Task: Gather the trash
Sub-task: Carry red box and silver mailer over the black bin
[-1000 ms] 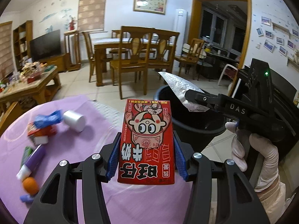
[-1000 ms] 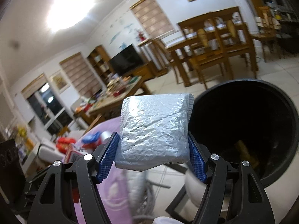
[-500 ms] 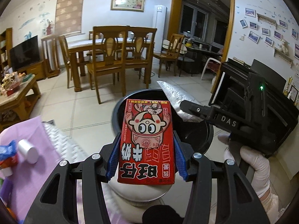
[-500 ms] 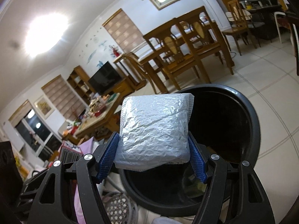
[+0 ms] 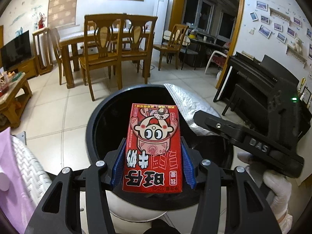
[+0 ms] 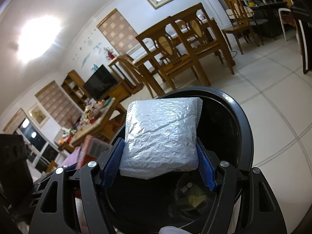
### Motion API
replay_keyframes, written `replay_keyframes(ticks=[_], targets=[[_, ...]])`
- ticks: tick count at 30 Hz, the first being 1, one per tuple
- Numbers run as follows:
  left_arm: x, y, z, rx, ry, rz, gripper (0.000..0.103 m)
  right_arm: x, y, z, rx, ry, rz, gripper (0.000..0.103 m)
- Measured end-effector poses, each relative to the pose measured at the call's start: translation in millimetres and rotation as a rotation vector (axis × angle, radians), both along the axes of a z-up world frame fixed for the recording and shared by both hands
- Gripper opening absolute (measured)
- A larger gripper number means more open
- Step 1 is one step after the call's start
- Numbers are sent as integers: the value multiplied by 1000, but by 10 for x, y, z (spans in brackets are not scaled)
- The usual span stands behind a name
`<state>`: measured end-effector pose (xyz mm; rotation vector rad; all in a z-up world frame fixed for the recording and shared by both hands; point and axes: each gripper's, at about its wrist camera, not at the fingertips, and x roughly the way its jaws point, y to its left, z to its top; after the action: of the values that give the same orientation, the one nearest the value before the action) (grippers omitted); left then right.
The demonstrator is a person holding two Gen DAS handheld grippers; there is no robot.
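Observation:
My left gripper (image 5: 153, 165) is shut on a red milk carton (image 5: 154, 146) with a cartoon face and holds it over the open mouth of a black trash bin (image 5: 93, 124). My right gripper (image 6: 159, 163) is shut on a silver bubble-wrap pouch (image 6: 161, 136) and holds it over the same bin (image 6: 243, 128), where some trash lies at the bottom. In the left wrist view the right gripper's body (image 5: 253, 142) and the pouch (image 5: 185, 103) show at the right, above the bin.
A purple-covered table (image 5: 11, 185) with a white woven edge lies at the left. A wooden dining table and chairs (image 5: 109, 44) stand behind the bin. A black piano (image 5: 253, 78) is at the right. A cluttered coffee table (image 6: 93, 117) is further left.
Both grippers have moved from the purple table to over the bin's mouth, each still holding its item. The bin now fills the middle of both views.

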<state>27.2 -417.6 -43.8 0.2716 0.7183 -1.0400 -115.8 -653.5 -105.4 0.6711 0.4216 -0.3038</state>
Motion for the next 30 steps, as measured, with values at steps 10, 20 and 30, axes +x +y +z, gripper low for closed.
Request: replay_keyframes(ticks=[10, 20, 30], targets=[[100, -151, -205, 76, 33, -8, 51, 208, 86, -100, -110, 99, -31, 70], [138, -173, -242, 92, 44, -8, 51, 276, 163, -180, -169, 118, -34, 70], [133, -184, -266, 103, 37, -9, 51, 265, 193, -186, -175, 121, -35, 70]])
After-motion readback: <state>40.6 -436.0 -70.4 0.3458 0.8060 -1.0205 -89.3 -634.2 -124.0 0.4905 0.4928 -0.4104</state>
